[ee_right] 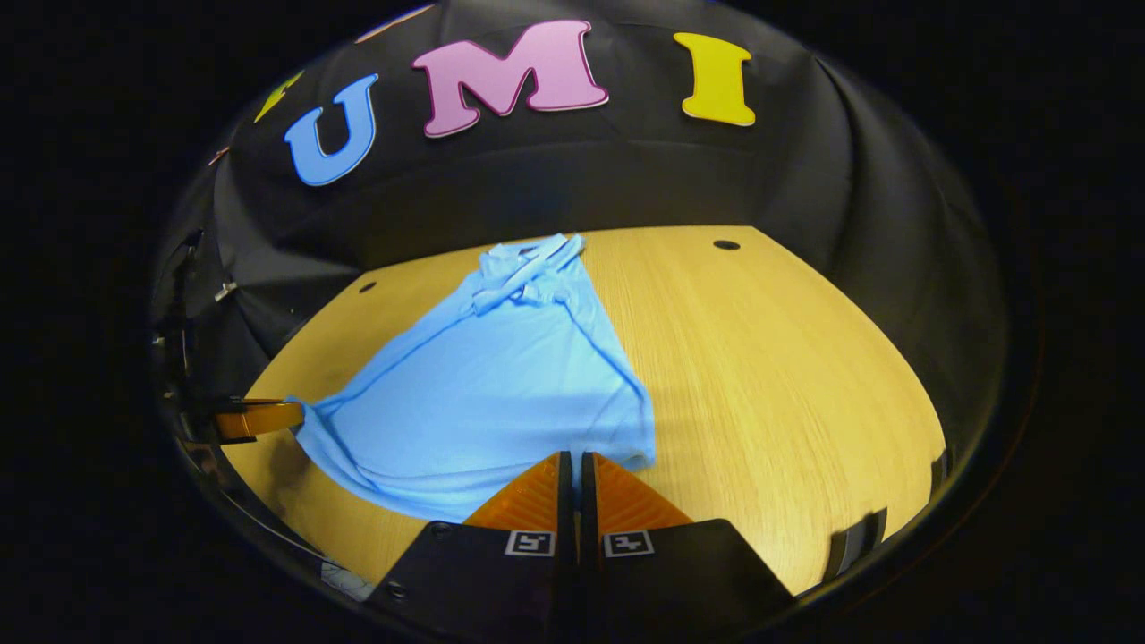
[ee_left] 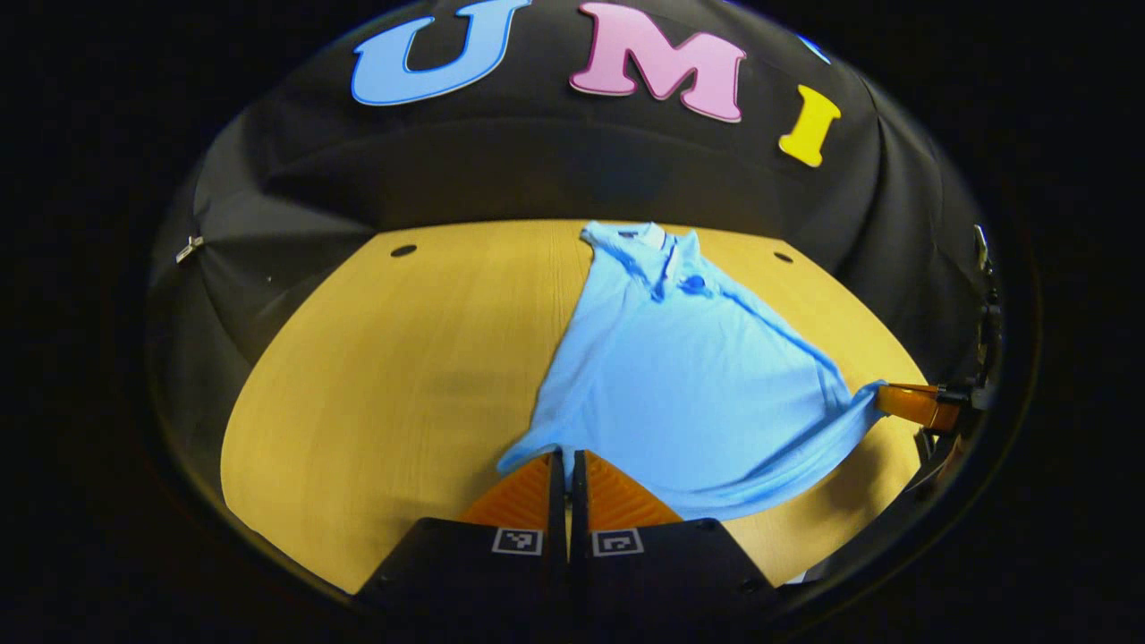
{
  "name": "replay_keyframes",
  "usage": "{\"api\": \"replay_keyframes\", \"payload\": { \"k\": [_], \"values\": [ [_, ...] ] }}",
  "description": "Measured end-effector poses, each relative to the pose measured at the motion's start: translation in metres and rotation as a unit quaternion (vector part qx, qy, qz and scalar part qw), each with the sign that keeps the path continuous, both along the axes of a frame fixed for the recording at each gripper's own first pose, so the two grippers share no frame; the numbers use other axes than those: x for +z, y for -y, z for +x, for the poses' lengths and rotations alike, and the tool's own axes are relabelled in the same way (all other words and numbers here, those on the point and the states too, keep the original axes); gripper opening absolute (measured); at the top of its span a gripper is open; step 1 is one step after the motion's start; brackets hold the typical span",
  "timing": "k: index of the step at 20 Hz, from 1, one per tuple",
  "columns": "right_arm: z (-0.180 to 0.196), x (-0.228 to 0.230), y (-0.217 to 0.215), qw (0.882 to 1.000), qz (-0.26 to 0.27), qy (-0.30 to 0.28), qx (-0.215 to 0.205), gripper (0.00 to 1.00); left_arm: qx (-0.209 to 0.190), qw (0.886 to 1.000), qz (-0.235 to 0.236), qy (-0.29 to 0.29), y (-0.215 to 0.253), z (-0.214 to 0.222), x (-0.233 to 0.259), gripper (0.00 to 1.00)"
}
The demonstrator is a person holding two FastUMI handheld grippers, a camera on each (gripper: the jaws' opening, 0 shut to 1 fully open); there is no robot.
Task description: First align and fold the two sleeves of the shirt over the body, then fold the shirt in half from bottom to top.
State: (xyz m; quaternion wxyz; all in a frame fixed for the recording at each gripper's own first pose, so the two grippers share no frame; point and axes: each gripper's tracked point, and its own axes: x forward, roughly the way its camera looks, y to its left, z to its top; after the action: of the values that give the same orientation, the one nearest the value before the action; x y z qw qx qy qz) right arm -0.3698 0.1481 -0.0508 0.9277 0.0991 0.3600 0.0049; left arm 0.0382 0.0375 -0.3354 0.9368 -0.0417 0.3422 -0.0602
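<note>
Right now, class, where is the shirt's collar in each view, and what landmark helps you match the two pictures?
Left gripper view: collar at the shirt's far end, upper centre, by the table's back edge.
Right gripper view: collar upper centre-left, bunched, at the far end.
Shared landmark: the table's dark round holes.

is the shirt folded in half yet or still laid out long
Still long. The light blue polo shirt stretches from collar at the far table edge to its hem, whose corners the left gripper and right gripper pinch.
</note>
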Motion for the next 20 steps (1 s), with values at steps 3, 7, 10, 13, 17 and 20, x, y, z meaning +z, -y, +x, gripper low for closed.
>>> {"api": "replay_keyframes", "payload": {
  "k": [3,7,10,13,17,20],
  "values": [
    [0.064,0.015,0.015,0.999,0.011,0.035,-0.019,0.05,0.015,0.999,-0.008,0.037,-0.001,0.064,0.027,0.06],
    [0.153,0.022,0.033,0.997,0.007,0.077,-0.022,0.05,0.031,0.996,-0.013,0.08,0.005,0.162,0.055,0.06],
    [0.222,0.014,0.047,0.995,0.004,0.098,-0.025,0.05,0.047,0.993,-0.009,0.111,0.005,0.237,0.067,0.06],
    [0.291,-0.003,0.062,0.993,0.012,0.111,-0.038,0.05,0.064,0.99,-0.008,0.129,0.007,0.305,0.065,0.06],
    [0.373,-0.02,0.072,0.99,0.021,0.131,-0.044,0.05,0.077,0.986,-0.008,0.145,0.015,0.373,0.049,0.06],
    [0.425,-0.034,0.074,0.989,0.02,0.141,-0.047,0.05,0.1,0.983,-0.001,0.156,0.01,0.411,0.037,0.06]
  ]
}}
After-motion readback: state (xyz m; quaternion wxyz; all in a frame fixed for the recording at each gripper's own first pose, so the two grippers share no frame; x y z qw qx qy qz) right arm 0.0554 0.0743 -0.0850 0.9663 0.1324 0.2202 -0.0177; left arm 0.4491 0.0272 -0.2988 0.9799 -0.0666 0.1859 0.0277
